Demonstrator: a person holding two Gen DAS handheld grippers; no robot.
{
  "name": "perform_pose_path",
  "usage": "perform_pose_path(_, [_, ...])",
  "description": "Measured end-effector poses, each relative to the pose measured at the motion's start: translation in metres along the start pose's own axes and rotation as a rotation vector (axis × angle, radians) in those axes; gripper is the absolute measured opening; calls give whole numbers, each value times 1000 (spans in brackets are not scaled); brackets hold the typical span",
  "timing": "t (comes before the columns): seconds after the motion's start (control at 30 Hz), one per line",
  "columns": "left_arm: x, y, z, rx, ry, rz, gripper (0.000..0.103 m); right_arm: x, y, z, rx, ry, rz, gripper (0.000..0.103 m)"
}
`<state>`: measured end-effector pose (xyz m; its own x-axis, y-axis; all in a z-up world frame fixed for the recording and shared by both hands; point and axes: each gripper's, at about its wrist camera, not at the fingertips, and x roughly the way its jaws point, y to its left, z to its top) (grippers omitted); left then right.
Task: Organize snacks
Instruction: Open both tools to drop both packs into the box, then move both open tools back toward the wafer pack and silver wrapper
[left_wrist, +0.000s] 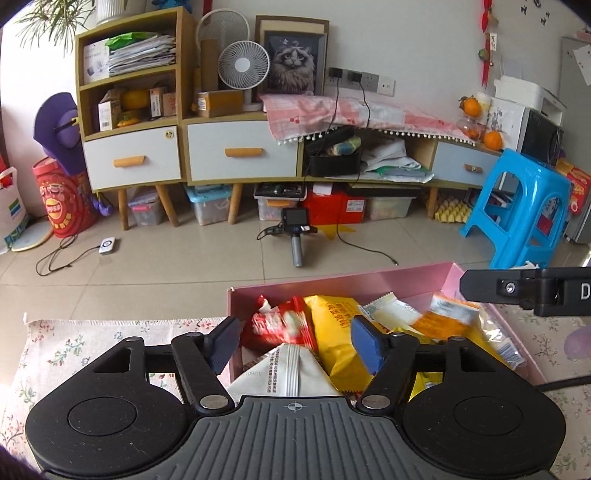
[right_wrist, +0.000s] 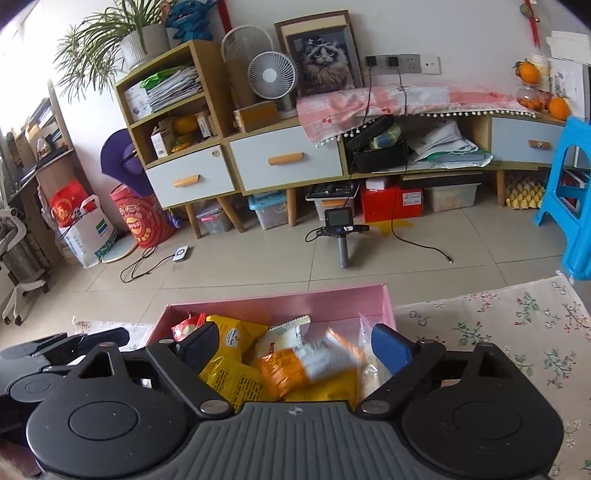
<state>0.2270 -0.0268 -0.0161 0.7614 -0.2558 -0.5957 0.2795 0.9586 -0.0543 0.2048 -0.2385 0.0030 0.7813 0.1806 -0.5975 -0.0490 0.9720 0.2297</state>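
A pink box (left_wrist: 332, 286) (right_wrist: 295, 299) sits on a floral tablecloth and holds several snack packets. In the left wrist view I see a red packet (left_wrist: 280, 326), a yellow bag (left_wrist: 338, 332), a white packet (left_wrist: 284, 373) and an orange-and-white packet (left_wrist: 448, 321). My left gripper (left_wrist: 295, 343) is open above the box's left part, holding nothing. My right gripper (right_wrist: 295, 343) is open above the box, over the orange-and-white packet (right_wrist: 306, 363) and yellow bags (right_wrist: 236, 365). The right gripper's arm (left_wrist: 528, 290) shows at the right of the left wrist view.
The floral tablecloth (right_wrist: 498, 325) (left_wrist: 92, 339) extends on both sides of the box. Beyond the table edge is tiled floor with cables and a handheld device (left_wrist: 297, 232). A blue plastic stool (left_wrist: 524, 210) stands at the right, a low cabinet (left_wrist: 240, 151) behind.
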Motion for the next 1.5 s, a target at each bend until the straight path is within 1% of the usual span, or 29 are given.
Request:
perform_pose_path(0.33, [-36, -6, -1, -8, -15, -22, 73, -35, -2, 0, -4, -17, -11, 83])
perform_pose_path(0.5, [-58, -8, -10, -16, -14, -28, 74, -57, 1, -2, -3, -29, -5, 84])
perform_pose_path(0.63, [-76, -11, -19, -14, -15, -16, 78, -75, 6, -8, -21, -34, -1, 85])
perform_pose_path(0.93, [-122, -12, -38, -8, -23, -9, 85, -105, 16, -28, -54, -30, 20, 87])
perform_pose_path(1.17, [-149, -8, -53, -40, -12, -19, 91, -125, 21, -47, -47, -25, 35, 88])
perform_pose_path(1.23, [-155, -6, -59, -57, -9, -26, 93, -130, 22, -52, -42, -21, 44, 89])
perform_pose_path(1.37, [-161, -2, -71, -75, 8, -35, 94, -136, 23, -65, -38, -19, 51, 92])
perform_pose_path(1.5, [-161, -1, -85, -51, 17, -25, 96, -135, 20, -81, -28, -8, 63, 92])
